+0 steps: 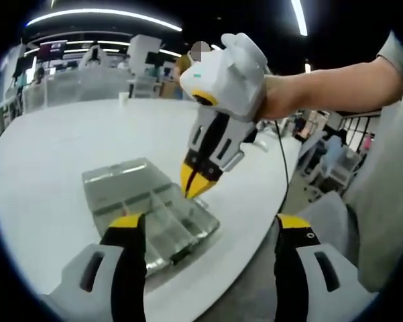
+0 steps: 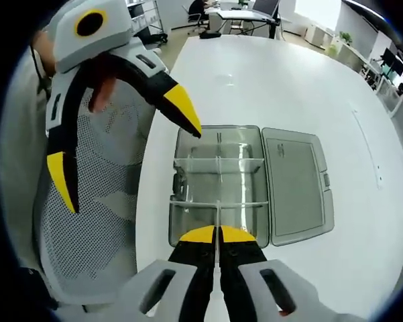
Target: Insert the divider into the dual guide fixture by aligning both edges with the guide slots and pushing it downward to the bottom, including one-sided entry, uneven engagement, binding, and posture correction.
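**Divider held edge-on above the clear box**

The divider was a thin, clear sheet, seen almost edge-on in the right gripper view, rising from between the pressed-together tips of the right gripper and standing over the near part of the fixture. It looked light and stiff, probably smooth plastic — slippery under hard pads, and likely to bind if tilted in its slots. A grip at the middle of its upper edge seemed the sound choice, leaving both side edges free for the guides.

Going left to right in that view: the left gripper hung over the box's left rim with its jaws spread wide and nothing between them, then came the open fixture with cross partitions already in place, then its flat lid lying open beside it on the white table.

The left gripper view gave the side-on picture instead — the right gripper pointing down into the fixture, yellow tips closed, with the person's hand behind it. The sheet itself was too thin and clear to make out there. Whether either edge had entered a slot, I could not tell.
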